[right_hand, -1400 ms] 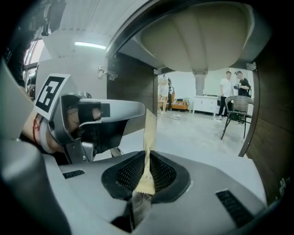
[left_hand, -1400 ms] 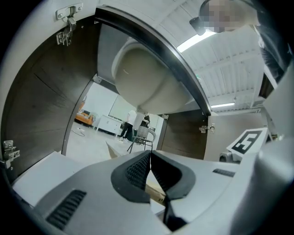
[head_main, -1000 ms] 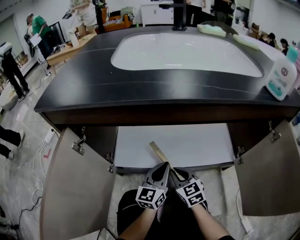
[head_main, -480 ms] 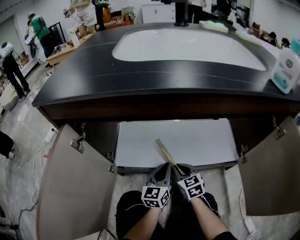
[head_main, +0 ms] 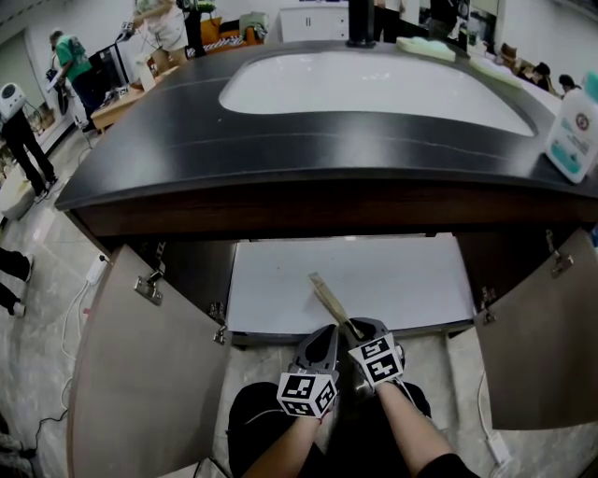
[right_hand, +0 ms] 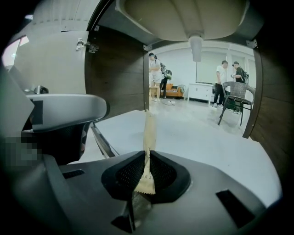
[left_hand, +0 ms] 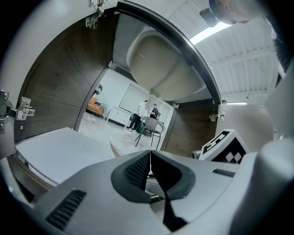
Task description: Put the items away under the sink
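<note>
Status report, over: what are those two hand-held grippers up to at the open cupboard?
Right hand-held gripper shut on long beige packet, packet out over white shelf. Left hand-held gripper shut, empty. Cupboard doors open, nothing seen blocking.

Soap bottle [head_main: 570,135]: cut by right edge, label print too small to read. Faucet [head_main: 361,26]: top cut off. Sachet [right_hand: 149,133]: near end hidden between right gripper [right_hand: 148,158] pads, print illegible.

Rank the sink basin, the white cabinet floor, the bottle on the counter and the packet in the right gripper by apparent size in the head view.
1. sink basin and white cabinet floor: look about alike, so unranked.
2. bottle, cut off by the frame edge.
3. packet, a thin strip in the right gripper.
</note>
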Motion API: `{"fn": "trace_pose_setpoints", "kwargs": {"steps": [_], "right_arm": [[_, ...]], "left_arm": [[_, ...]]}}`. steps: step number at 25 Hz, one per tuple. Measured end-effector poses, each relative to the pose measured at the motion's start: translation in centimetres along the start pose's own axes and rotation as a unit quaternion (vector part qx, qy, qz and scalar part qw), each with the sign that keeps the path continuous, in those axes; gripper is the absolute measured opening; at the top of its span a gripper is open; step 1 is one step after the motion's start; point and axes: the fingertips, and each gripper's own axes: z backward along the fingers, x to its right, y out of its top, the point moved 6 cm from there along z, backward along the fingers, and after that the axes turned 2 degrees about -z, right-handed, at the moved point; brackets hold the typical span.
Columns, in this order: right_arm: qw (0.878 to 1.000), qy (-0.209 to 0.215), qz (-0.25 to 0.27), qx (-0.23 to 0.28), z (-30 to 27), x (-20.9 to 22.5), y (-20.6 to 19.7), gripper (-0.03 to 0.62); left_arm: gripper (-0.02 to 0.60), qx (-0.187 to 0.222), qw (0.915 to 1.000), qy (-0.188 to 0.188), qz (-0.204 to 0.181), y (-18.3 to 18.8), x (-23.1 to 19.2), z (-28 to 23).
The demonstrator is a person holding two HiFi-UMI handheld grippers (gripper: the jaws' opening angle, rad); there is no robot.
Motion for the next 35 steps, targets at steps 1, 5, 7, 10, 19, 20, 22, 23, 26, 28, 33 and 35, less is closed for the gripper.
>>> {"fn": "trace_pose_setpoints", "kwargs": {"steps": [1, 5, 7, 10, 19, 20, 22, 23, 26, 28, 33, 35], "right_arm": [[1.0, -0.001, 0.0, -0.004, -0.2, 0.1, 0.0, 0.051], [1.0, -0.006, 0.0, -0.018, -0.9, 0.5, 0.1, 0.051], [1.0, -0.009, 0.0, -0.023, -1.3, 0.7, 0.2, 0.051], [1.0, -0.011, 0.002, -0.029, -1.8, 0.8, 0.3, 0.051], [0.999, -0.027, -0.008, -0.023, -2.1, 1.3, 0.2, 0.052], [0.999, -0.027, -0.008, -0.021, -2.1, 1.3, 0.2, 0.052], [0.999, -0.028, -0.006, -0.016, -2.0, 1.4, 0.3, 0.052], [0.999, -0.029, -0.007, -0.014, -1.9, 1.5, 0.3, 0.052], [0.999, -0.032, -0.01, -0.002, -1.5, 1.4, 0.5, 0.052], [0.999, -0.031, -0.011, 0.006, -1.3, 1.4, 0.6, 0.052], [0.999, -0.026, -0.014, 0.013, -0.8, 1.5, 0.6, 0.052], [0.999, -0.024, -0.013, 0.019, -0.3, 1.5, 0.7, 0.052]], "left_arm": [[0.009, 0.0, 1.0, -0.001, 0.0, 0.0, 0.0, 0.1], [0.009, -0.001, 1.0, -0.002, 0.003, 0.0, -0.2, 0.1], [0.009, -0.001, 1.0, -0.001, 0.007, -0.1, -0.3, 0.1], [0.009, 0.0, 1.0, -0.003, 0.008, -0.1, -0.3, 0.0], [0.009, -0.002, 0.9999, -0.005, 0.009, -0.3, -0.3, -0.2], [0.009, -0.001, 0.9999, -0.004, 0.009, -0.3, -0.3, -0.2], [0.009, 0.0, 0.9999, -0.001, 0.011, -0.3, -0.4, -0.3], [0.009, 0.001, 0.9999, 0.0, 0.012, -0.3, -0.4, -0.3], [0.009, 0.001, 0.9999, -0.002, 0.011, -0.4, -0.3, -0.4], [0.009, 0.0, 0.9999, -0.005, 0.011, -0.4, -0.2, -0.5], [0.009, -0.004, 0.9999, -0.005, 0.009, -0.5, -0.3, -0.6], [0.009, -0.003, 1.0, -0.003, 0.006, -0.5, -0.3, -0.5]]}}
